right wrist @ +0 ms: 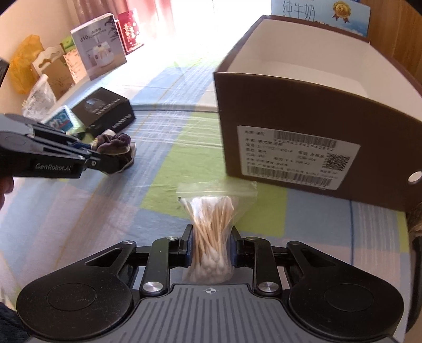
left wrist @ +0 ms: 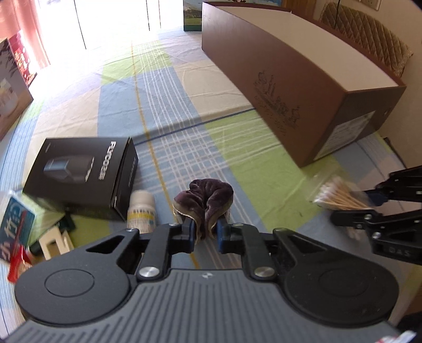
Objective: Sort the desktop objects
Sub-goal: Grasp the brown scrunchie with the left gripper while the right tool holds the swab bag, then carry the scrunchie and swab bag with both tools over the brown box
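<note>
Left hand-held gripper [left wrist: 206,232] is clenching purple scrunchie [left wrist: 205,200]; right hand-held gripper [right wrist: 211,244] is grasping cotton swab bag [right wrist: 212,232], both near brown box [right wrist: 290,137].

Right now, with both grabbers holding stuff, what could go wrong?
1. The right gripper pinches the bag of cotton swabs by the sticks alone; the loose plastic might slip or the sticks might snap.
2. The left gripper holds the purple scrunchie by a soft fold that could pull free.
3. The white bottle lies close beside it and might get knocked.

sunlit window [left wrist: 110,21], pink curtain [left wrist: 34,29]
</note>
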Demonstrator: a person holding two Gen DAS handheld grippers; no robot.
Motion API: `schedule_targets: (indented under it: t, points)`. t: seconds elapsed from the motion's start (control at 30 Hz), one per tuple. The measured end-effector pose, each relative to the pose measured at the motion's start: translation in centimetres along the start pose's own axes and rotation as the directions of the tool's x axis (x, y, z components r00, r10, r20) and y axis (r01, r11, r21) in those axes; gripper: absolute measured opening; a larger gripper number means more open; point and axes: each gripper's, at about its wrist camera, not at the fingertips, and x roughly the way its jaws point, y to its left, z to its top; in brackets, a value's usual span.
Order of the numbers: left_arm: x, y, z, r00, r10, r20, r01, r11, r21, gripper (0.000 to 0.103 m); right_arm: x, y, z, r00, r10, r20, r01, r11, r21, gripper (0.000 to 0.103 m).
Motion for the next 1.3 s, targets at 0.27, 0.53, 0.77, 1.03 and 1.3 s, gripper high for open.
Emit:
schedule_targets:
  t: [0.27,0.53,0.77,1.03,1.3]
  points:
    - [-4.1,-1.1,0.1,0.999,-0.031,0.022,0.032,0.998,-0.046,0.012,-3.1,0.6,1.4,0.989,0.132,0.062,-0.132,0.991,-0.011,0.022]
    - [-8.1,-2.4,2.0,0.992,-0.039,0.116,0.047,0.997,-0.065,0.012,-8.1,0.1,3.0,0.967,0.19,0.17,-0.189,0.982,-0.025,0.022]
    - [-9.6,-5.0,5.7,0.976,-0.092,0.198,0.098,0.995,-0.023,0.012,-11.8,-3.7,5.0,0.954,0.128,0.272,-0.14,0.99,0.027,0.022]
    - [-7.9,-9.8,11.7,0.961,-0.17,0.217,0.163,0.985,0.048,0.012,-13.2,-10.9,7.9,0.95,0.0,0.311,-0.027,0.996,0.084,0.022]
    - [-3.3,-12.9,17.1,0.971,-0.194,0.137,0.183,0.979,0.09,0.012,-10.4,-15.5,10.6,0.974,-0.026,0.227,0.02,0.999,0.028,0.022]
